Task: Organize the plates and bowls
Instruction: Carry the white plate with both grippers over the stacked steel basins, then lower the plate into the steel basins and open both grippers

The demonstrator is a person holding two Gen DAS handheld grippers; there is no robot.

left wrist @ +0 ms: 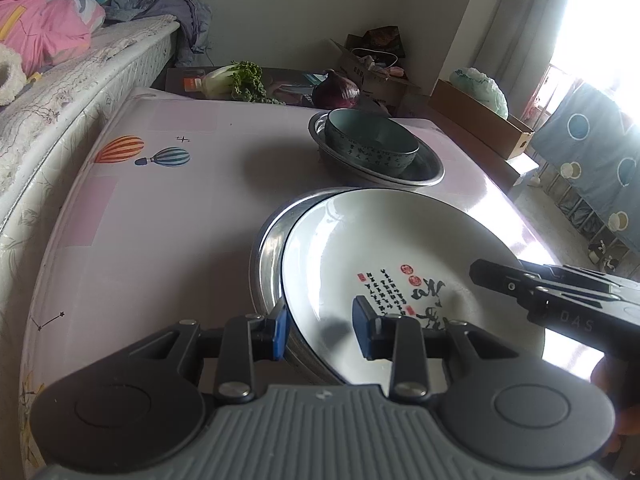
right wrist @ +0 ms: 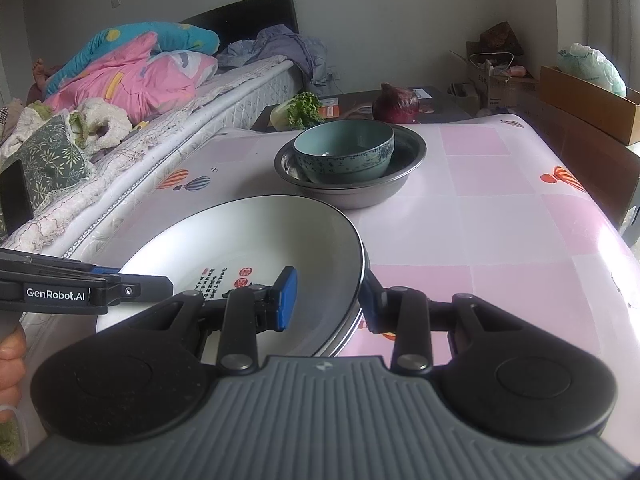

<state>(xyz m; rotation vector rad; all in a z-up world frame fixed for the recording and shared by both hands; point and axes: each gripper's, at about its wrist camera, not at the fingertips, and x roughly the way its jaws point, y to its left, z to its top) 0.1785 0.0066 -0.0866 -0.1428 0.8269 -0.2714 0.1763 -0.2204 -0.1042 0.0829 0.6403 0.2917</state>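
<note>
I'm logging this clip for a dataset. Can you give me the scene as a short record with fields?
surface: table with pink balloon-print cloth
near stack: white plate on a metal plate
far stack: teal bowl inside a metal basin
left gripper: fingers straddle the near stack's left rim
right gripper: fingers straddle its right rim
behind table: greens, red cabbage

Each gripper is showing a ribbed grey housing flanked by two round black discs, with black linkage arms pinned by silver screws. The left gripper (left wrist: 320,334) and right gripper (right wrist: 327,300) are both carrying blue pads (right wrist: 287,298) on black fingers. White "GenRobot.AI" lettering is running along the left gripper's side.
</note>
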